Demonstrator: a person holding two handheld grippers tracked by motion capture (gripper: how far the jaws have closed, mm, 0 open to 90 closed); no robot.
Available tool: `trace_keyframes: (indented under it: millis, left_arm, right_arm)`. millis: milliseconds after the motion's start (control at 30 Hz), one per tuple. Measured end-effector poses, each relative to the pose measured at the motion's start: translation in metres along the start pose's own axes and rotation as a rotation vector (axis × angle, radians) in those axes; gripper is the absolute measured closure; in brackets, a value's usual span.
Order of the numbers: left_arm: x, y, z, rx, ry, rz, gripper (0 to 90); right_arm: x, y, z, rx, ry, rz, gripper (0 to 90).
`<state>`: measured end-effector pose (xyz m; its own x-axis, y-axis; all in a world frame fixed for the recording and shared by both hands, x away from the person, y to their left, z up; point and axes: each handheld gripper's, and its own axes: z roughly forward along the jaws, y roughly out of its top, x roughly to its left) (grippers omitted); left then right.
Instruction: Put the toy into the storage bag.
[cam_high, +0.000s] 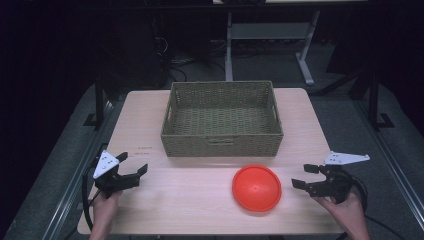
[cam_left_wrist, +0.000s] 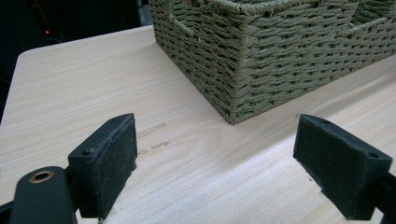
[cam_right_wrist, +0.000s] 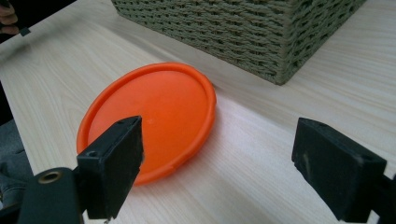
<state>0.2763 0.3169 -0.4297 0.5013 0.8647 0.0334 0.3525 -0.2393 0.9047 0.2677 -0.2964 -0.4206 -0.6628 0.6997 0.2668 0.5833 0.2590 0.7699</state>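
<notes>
An orange round disc (cam_high: 256, 188) lies flat on the wooden table (cam_high: 190, 192), just in front of a woven green basket (cam_high: 222, 145). My right gripper (cam_high: 306, 176) is held at the table's right edge, open and empty, its jaws pointing left toward the disc. In the right gripper view the disc (cam_right_wrist: 154, 116) lies past the left jaw and the basket corner (cam_right_wrist: 280, 51) stands behind it. My left gripper (cam_high: 132, 163) hovers at the table's left edge, open and empty. Its own view looks at the basket's near corner (cam_left_wrist: 238, 74).
The basket occupies the middle back of the table and looks empty inside. Bare tabletop (cam_high: 185, 200) stretches between the two grippers in front of it. Dark floor and table legs (cam_high: 305, 65) lie beyond the far edge.
</notes>
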Motion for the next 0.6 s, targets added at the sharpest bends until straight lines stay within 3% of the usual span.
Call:
trace_keyframes:
  millis: [200,233,600]
  left_arm:
    - [-0.001,0.000,0.000,-0.002,0.002,0.002,13.0]
    - [-0.001,0.000,0.000,-0.002,0.007,0.002,13.0]
    - [0.000,0.000,0.000,0.003,0.009,0.009,13.0]
  right_arm:
    - [0.001,0.011,0.008,0.033,0.009,0.007,14.0]
    - [-0.001,0.014,0.013,0.067,0.031,0.021,14.0]
    - [0.002,0.027,0.039,0.179,0.072,0.021,15.3]
